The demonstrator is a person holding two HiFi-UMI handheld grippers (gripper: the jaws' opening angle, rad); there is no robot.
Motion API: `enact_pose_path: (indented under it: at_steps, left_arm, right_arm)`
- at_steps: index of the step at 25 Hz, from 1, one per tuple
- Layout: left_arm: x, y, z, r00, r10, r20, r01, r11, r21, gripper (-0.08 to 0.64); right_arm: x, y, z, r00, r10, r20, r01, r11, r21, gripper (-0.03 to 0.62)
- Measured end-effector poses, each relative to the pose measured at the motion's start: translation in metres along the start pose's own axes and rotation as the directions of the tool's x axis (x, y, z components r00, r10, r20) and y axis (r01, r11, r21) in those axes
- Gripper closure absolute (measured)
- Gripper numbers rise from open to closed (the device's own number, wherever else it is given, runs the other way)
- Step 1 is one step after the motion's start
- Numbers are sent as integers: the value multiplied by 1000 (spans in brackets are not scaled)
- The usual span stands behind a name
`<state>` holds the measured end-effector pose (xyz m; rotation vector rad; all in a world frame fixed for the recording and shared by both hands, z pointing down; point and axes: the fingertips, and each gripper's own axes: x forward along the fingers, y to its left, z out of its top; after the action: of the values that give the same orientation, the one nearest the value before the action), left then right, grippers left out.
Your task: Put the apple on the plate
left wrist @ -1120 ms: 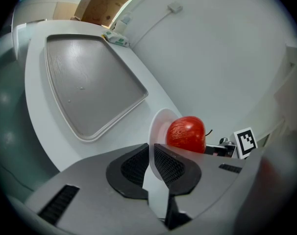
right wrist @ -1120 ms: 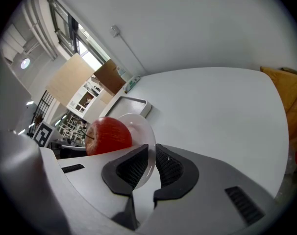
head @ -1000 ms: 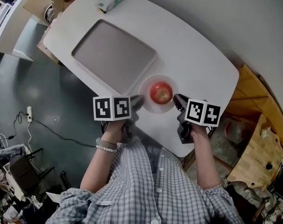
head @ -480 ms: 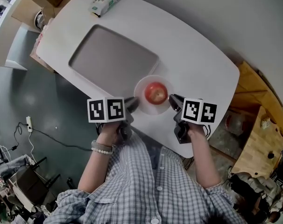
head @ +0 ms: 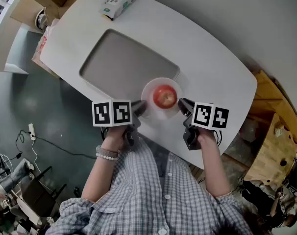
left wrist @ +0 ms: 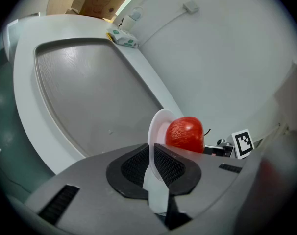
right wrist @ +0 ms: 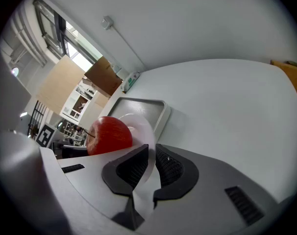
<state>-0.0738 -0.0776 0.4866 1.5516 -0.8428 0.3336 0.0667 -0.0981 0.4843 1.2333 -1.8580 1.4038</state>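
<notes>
White counter (head: 212, 67) fills the scene, with a grey tray (head: 119, 62) on its left part. The left tongs (head: 140, 107) pinch the left rim of the plate (head: 149, 89), which has shifted left within the last second and now overlaps the tray's near-right edge. The apple (head: 164, 96) already sits on it, so the task looks done. The right tongs (head: 184, 105) clamp the opposite rim.

At lower centre, the right gripper (right wrist: 149, 168) has its black ridged jaws clamped on the rim of a thin white plate (right wrist: 144, 131). A shiny red apple (right wrist: 109, 135) sits on it at left. Behind, a grey rectangular tray (right wrist: 138, 109) lies on the white table (right wrist: 227, 106).
</notes>
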Motion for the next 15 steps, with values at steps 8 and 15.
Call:
enact_pose_path:
  at_steps: [8, 15]
  left_arm:
    - [-11, 32, 32, 1000, 10, -21, -10, 1000, -4, 522]
    - [-13, 61, 54, 998, 34, -55, -33, 999, 6, 522]
  right_arm:
    - [37, 27, 17, 1000, -3, -11, 4, 1000, 11, 535]
    - [67, 41, 23, 999, -12, -36, 13, 999, 30, 535]
